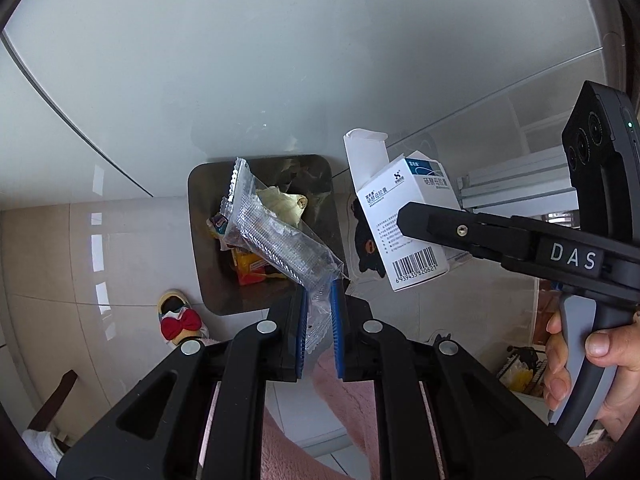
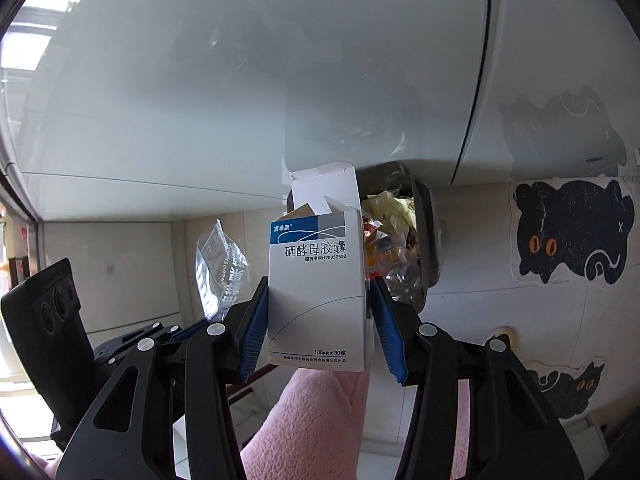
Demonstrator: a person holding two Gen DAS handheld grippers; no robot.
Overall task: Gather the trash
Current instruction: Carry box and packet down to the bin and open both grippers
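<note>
My left gripper (image 1: 319, 304) is shut on a clear crinkled plastic wrapper (image 1: 276, 236) that hangs above a dark trash bin (image 1: 208, 208). The bin holds crumpled paper and colourful wrappers. My right gripper (image 2: 318, 312) is shut on a white and blue medicine box (image 2: 316, 280) with its top flap standing open. In the left wrist view the box (image 1: 404, 220) is held just right of the bin by the right gripper (image 1: 424, 232). In the right wrist view the bin (image 2: 424, 240) lies behind the box, and the wrapper (image 2: 220, 268) shows at left.
A glossy white cabinet front (image 1: 240, 60) rises behind the bin. Black cat-shaped mats (image 2: 572, 232) lie on the tiled floor. A small shoe with a red bow (image 1: 180, 320) sits left of the bin. A pink fuzzy sleeve (image 2: 312, 420) fills the lower middle.
</note>
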